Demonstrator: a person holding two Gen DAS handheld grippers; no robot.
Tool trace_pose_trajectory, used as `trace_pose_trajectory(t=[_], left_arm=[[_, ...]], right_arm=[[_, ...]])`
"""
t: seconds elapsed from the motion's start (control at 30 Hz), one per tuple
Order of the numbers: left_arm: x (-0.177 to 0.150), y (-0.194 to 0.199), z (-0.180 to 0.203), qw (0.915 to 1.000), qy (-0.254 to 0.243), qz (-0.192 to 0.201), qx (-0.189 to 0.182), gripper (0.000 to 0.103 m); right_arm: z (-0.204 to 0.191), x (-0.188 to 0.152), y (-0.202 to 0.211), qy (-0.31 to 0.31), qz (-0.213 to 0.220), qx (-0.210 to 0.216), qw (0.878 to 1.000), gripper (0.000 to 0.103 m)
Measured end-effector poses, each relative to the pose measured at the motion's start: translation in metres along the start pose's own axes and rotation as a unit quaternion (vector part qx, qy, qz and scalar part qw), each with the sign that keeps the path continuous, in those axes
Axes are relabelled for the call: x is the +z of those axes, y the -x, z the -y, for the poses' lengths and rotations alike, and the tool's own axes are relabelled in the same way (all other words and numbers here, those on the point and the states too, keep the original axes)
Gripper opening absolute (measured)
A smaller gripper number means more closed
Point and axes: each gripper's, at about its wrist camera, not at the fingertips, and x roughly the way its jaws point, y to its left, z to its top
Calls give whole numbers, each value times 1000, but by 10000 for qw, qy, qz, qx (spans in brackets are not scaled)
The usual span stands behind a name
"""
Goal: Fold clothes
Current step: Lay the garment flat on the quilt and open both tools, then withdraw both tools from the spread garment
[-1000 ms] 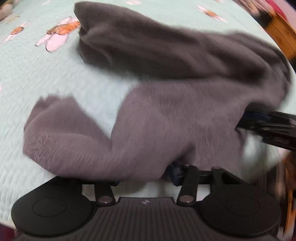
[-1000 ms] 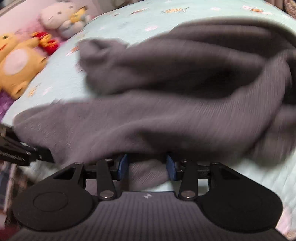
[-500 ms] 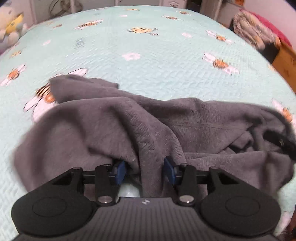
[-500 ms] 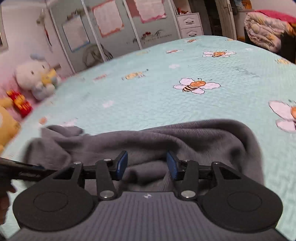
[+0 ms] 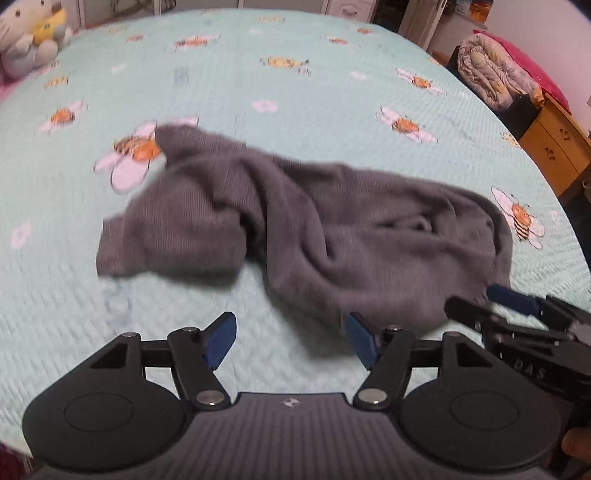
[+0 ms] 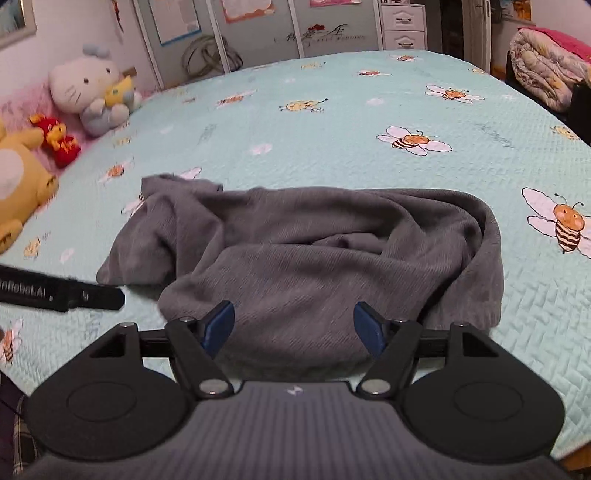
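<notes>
A grey knitted garment (image 5: 314, 229) lies crumpled on the mint-green bee-print bedspread (image 5: 258, 74), one sleeve spread to the left. My left gripper (image 5: 291, 338) hovers above its near edge, jaws opening, blue pads apart with nothing pressed between them. The right gripper's fingers (image 5: 509, 299) reach in from the right by the garment's corner. In the right wrist view the same garment (image 6: 314, 251) lies bunched below my right gripper (image 6: 293, 326), whose jaws are opening and stand clear of the cloth. The left gripper (image 6: 74, 293) pokes in from the left edge.
Plush toys (image 6: 88, 92) sit along the bed's left side by a pink pillow. A folded quilt (image 6: 546, 74) lies on furniture to the right, beside a wooden drawer cabinet (image 5: 554, 147). Wardrobe doors and white drawers (image 6: 402, 26) stand behind the bed.
Both grippers let go of the grey garment, opened and rose. The garment dropped from being held up and stretched and now lies crumpled on the bedspread.
</notes>
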Motion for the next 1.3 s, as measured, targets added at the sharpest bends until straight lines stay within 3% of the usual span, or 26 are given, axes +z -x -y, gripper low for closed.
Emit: trace_pose_trajectory(t=[0.4,0.77,1.0,1.3], left_arm=[[-16,-11,24,9972,-440,-394,464,69],[-17,-34,51,9895,-888,-747,867,69],[-18,-46,55,9873,-917,-983,850,70],[-20,-56,55,9836,-984,-1148,989,70]], right_arm=[[-10,1,17,102,103,-212,9997,71],[6,-3,2,-93,-102,-225,9997,71],[17,-4,-12,-279,-431,-286,9983,71],[21,-7,-18,-270,-503,-231,9981,71]])
